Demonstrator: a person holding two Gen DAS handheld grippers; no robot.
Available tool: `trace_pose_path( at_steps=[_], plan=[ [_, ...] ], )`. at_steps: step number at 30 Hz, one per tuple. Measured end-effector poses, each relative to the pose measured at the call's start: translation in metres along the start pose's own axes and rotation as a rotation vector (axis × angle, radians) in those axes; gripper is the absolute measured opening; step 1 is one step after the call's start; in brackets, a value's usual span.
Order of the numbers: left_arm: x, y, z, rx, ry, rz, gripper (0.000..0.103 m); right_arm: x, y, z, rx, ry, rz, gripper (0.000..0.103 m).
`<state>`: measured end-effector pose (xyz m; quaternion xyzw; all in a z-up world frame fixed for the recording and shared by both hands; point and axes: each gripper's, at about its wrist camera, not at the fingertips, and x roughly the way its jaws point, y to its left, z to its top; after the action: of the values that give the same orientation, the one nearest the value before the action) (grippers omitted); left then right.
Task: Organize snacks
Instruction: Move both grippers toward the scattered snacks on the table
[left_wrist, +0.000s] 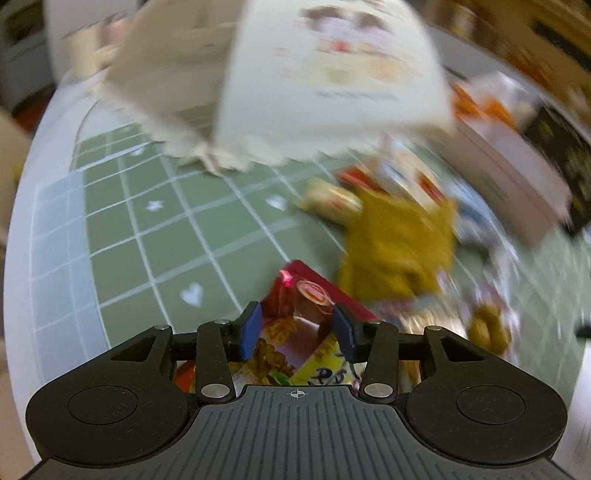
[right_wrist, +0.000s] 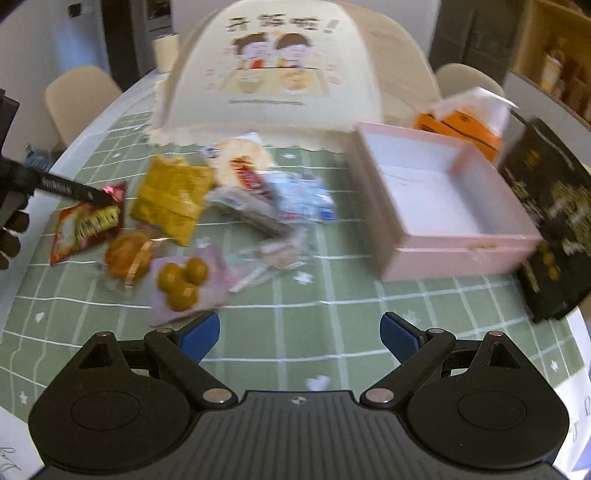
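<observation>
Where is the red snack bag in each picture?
Left wrist view: the red snack bag sits at bottom centre, between the jaws of the left gripper.
Right wrist view: the same bag lies at far left on the green checked tablecloth, with the left gripper's tip at its top edge.
Shared landmark: the mustard-yellow packet, just beside the bag.

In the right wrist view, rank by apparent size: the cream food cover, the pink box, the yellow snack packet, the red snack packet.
1. cream food cover
2. pink box, nearer the camera, so its true rank against the cover is unsure
3. yellow snack packet
4. red snack packet, close to the yellow one; the left gripper overlaps its corner
</observation>
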<state>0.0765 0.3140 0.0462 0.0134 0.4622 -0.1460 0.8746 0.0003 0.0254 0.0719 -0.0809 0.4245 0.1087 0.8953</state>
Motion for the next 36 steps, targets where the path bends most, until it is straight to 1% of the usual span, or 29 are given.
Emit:
trace_pose_path(
  at_steps=[1, 2, 4, 6, 8, 10, 11, 12, 13, 14, 16, 17, 18, 19, 20, 21, 23, 26, 27, 29, 31, 32, 33, 34, 36],
  plan=[
    [-0.005, -0.007, -0.007, 0.012, 0.012, -0.006, 0.048, 0.003, 0.008, 0.003, -0.022, 0.004, 0.019, 0.094],
    [-0.011, -0.011, -0.014, -0.004, 0.023, -0.025, 0.048, 0.005, 0.016, 0.006, -0.043, 0.006, 0.036, 0.094],
    [-0.019, -0.012, -0.029, -0.068, 0.038, -0.073, 0.048, 0.012, 0.034, 0.014, -0.069, 0.003, 0.084, 0.094],
    [-0.026, -0.013, -0.042, -0.12, 0.045, -0.103, 0.048, 0.02, 0.048, 0.023, -0.064, 0.004, 0.138, 0.094],
    [-0.032, -0.015, -0.052, -0.153, 0.033, -0.091, 0.047, 0.033, 0.063, 0.034, -0.057, 0.005, 0.194, 0.094],
    [-0.039, -0.014, -0.06, -0.203, 0.014, -0.05, 0.047, 0.047, 0.08, 0.041, -0.069, 0.005, 0.219, 0.09],
    [-0.042, -0.01, -0.059, -0.221, 0.008, -0.027, 0.047, 0.054, 0.087, 0.043, -0.086, 0.01, 0.233, 0.079],
    [-0.047, -0.008, -0.062, -0.243, -0.009, 0.001, 0.047, 0.061, 0.095, 0.045, -0.113, 0.023, 0.25, 0.066],
    [-0.051, -0.008, -0.062, -0.256, -0.022, 0.017, 0.047, 0.066, 0.101, 0.045, -0.141, 0.039, 0.261, 0.06],
    [-0.056, -0.007, -0.062, -0.272, -0.039, 0.031, 0.047, 0.07, 0.106, 0.044, -0.172, 0.06, 0.27, 0.051],
    [-0.064, -0.007, -0.06, -0.29, -0.062, 0.024, 0.047, 0.061, 0.106, 0.039, -0.204, 0.044, 0.271, 0.045],
    [-0.067, -0.01, -0.057, -0.29, -0.067, 0.011, 0.047, 0.055, 0.104, 0.039, -0.215, 0.035, 0.267, 0.026],
    [-0.068, -0.014, -0.054, -0.285, -0.068, -0.004, 0.047, 0.046, 0.096, 0.039, -0.21, 0.028, 0.279, 0.012],
    [-0.067, -0.02, -0.05, -0.274, -0.065, -0.017, 0.047, 0.038, 0.085, 0.042, -0.188, 0.019, 0.286, 0.005],
    [-0.064, -0.028, -0.047, -0.261, -0.064, -0.031, 0.047, 0.029, 0.072, 0.043, -0.167, -0.001, 0.29, 0.004],
    [-0.059, -0.038, -0.041, -0.249, -0.065, -0.045, 0.047, 0.019, 0.056, 0.044, -0.149, -0.026, 0.276, 0.004],
    [-0.049, -0.056, -0.033, -0.237, -0.071, -0.069, 0.047, 0.007, 0.028, 0.04, -0.122, -0.047, 0.234, 0.004],
    [-0.026, -0.083, -0.016, -0.211, -0.079, -0.11, 0.047, 0.004, -0.012, 0.027, -0.083, -0.027, 0.175, 0.004],
    [-0.019, -0.088, -0.012, -0.213, -0.074, -0.104, 0.047, 0.004, -0.024, 0.021, -0.073, -0.011, 0.155, 0.004],
    [-0.003, -0.098, -0.004, -0.21, -0.063, -0.063, 0.047, 0.004, -0.04, 0.007, -0.064, 0.019, 0.127, 0.005],
    [0.004, -0.108, 0.002, -0.198, -0.059, -0.028, 0.047, 0.005, -0.051, -0.007, -0.064, 0.037, 0.106, 0.013],
    [0.005, -0.115, 0.005, -0.17, -0.059, -0.033, 0.047, 0.005, -0.053, -0.012, -0.064, 0.039, 0.095, 0.026],
    [0.007, -0.123, 0.007, -0.124, -0.055, -0.042, 0.047, 0.005, -0.055, -0.018, -0.063, 0.038, 0.082, 0.041],
    [0.01, -0.133, 0.01, -0.071, -0.044, -0.044, 0.047, 0.005, -0.056, -0.023, -0.061, 0.035, 0.071, 0.045],
    [0.019, -0.146, 0.014, 0.018, -0.001, -0.055, 0.047, 0.004, -0.056, -0.03, -0.063, 0.034, 0.077, 0.047]
  ],
)
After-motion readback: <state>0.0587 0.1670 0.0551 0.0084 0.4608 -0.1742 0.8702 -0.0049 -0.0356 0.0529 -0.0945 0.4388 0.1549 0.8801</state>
